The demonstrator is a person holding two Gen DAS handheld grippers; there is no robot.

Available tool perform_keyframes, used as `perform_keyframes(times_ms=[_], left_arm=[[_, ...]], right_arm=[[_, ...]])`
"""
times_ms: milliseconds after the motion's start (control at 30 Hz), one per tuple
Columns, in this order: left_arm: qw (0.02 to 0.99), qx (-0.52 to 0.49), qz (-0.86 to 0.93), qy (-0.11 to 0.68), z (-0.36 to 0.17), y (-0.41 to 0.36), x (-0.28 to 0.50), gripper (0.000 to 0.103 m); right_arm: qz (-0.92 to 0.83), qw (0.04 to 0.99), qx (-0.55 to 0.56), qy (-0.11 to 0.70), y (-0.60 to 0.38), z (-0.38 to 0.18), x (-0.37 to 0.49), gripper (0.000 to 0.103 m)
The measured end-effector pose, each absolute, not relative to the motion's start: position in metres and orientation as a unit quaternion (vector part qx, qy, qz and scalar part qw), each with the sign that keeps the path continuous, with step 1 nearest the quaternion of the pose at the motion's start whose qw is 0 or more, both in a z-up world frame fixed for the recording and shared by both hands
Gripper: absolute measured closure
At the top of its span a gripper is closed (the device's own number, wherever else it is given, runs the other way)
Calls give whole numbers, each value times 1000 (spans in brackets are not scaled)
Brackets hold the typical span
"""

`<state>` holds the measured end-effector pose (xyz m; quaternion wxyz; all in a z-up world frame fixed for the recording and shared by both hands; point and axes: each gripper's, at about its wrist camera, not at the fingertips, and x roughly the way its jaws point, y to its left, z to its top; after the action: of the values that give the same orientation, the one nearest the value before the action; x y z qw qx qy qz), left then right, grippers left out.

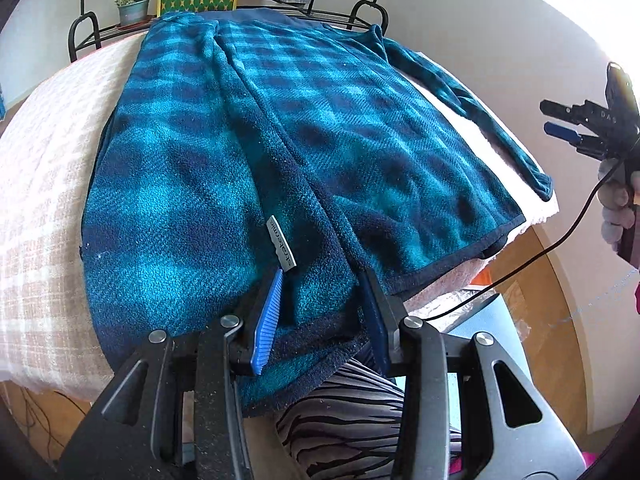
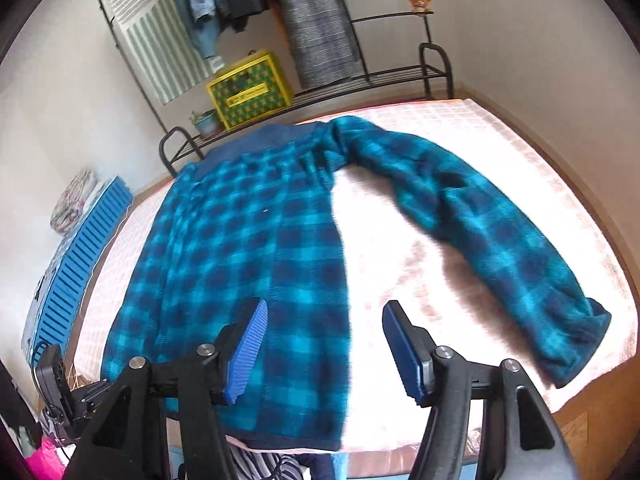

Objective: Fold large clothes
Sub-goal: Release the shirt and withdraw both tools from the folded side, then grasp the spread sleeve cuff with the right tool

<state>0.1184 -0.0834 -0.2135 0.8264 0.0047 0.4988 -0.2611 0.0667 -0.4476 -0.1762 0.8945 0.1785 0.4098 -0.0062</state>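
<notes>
A teal and navy plaid fleece jacket (image 1: 248, 152) lies flat on the table, hem toward me. Its left side is folded over the body, with a grey label (image 1: 281, 249) on the fold. Its right sleeve (image 2: 492, 232) stretches out across the cloth. My left gripper (image 1: 324, 312) is open, its fingers astride the hem at the folded edge. My right gripper (image 2: 324, 344) is open and empty, above the jacket's lower right edge (image 2: 312, 360). The right gripper also shows in the left wrist view (image 1: 556, 120), off the table's right side.
A pink checked tablecloth (image 2: 400, 280) covers the table. A black metal rack (image 2: 360, 80) stands behind it, with hanging clothes, a yellow box (image 2: 250, 90) and a potted plant (image 1: 132, 10). A blue ribbed panel (image 2: 80, 264) lies at left. A cable (image 1: 560, 244) hangs at right.
</notes>
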Motion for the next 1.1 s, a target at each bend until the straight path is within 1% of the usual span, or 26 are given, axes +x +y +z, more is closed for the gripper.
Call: perform_keyframes(times_ms=[167,367,533,667,700,733,767,833,867,933,1100], left_arm=[[845,-6,-264,466,-170,-73,115,64],[860,-12,-267,434,-130,-73,122,64],[862,-19,-271,427,-119,-80,128,64],[863,-8,-277,423,-115,-88,129,64],[863,-7,-277,422,-113,-89,129,64],[863,-7,-278,421,-112,-89,129,64],[865,-5,-278,418,-109,-89,129,64],[868,-2,-277,411,-103,-88,129,64],[870,-3,-277,407,-99,-86,129,64],[874,-6,-277,399,-90,-84,130,64],[880,-33,-277,385,-78,-75,137,64]], right_arm=[[-86,888,221,393,-543,-187,42,36],[-160,857,292,392,-640,-224,18,35],[-196,832,343,390,-673,-260,6,35],[-190,821,361,399,-671,-281,7,37],[-192,818,364,402,-670,-286,6,42],[-189,813,373,405,-669,-291,6,49],[-180,810,382,408,-668,-294,7,69],[-174,814,386,399,-664,-288,5,84],[-164,820,387,389,-660,-280,4,98],[-147,835,384,366,-648,-254,4,101],[-80,877,354,316,-602,-180,15,102]])
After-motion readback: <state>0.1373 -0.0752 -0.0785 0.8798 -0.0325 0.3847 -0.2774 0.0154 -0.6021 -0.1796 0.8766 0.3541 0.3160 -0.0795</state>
